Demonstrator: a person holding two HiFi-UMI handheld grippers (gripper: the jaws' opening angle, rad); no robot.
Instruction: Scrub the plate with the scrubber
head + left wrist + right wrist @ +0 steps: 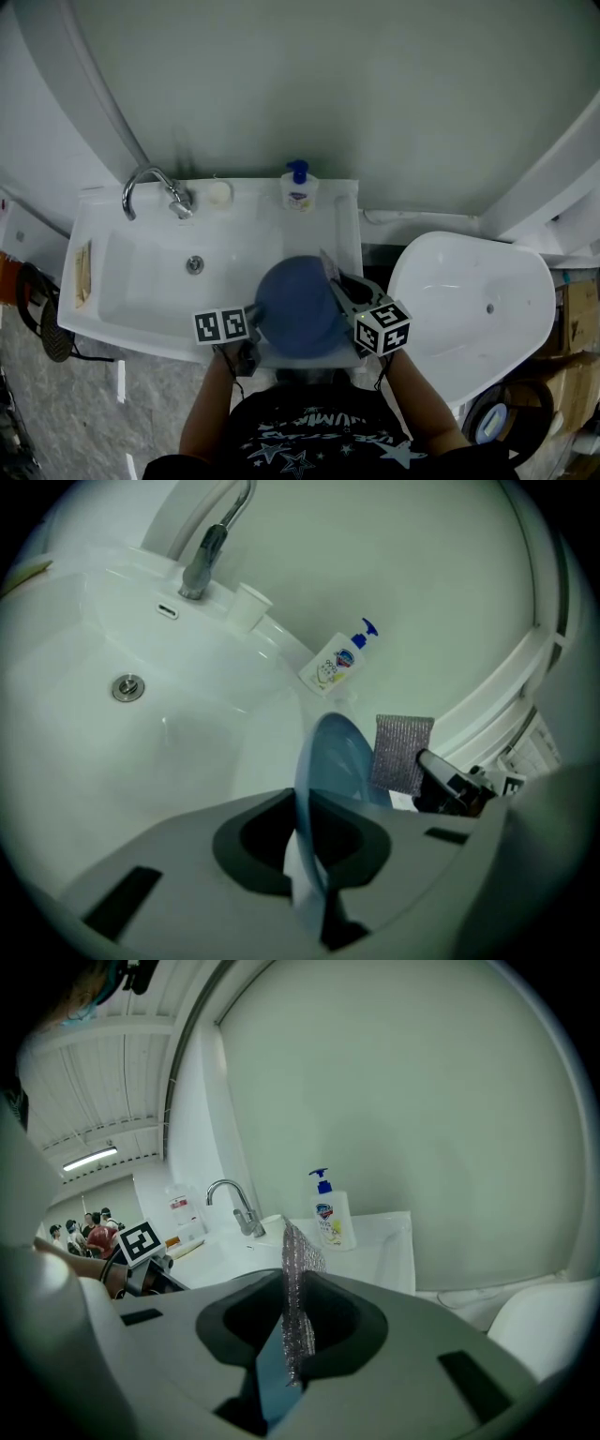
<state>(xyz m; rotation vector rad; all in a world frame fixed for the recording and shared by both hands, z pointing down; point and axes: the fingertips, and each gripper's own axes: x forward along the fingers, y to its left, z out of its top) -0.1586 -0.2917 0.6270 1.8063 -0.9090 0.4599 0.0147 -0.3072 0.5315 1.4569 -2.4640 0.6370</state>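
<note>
Over the front right part of the white sink [141,281], the blue plate [298,307] is held close to the person's body. The left hand-held gripper [311,855] is clenched on the plate's near rim, which runs edge-on between its jaws in the left gripper view. The right hand-held gripper [286,1335] is grasping the scrubber [298,1288], a silvery mesh pad that stands on edge between its jaws. In the head view that pad sits at the plate's far right rim; whether it touches the plate cannot be told. At the back of the sink a chrome faucet [150,185] stands at the left, with a small white cup [218,194] just beside it and a soap bottle [299,187] with a blue pump further right. A drain [194,264] lies in the basin, left of the plate. A white tub [469,291] stands to the right of the sink
</note>
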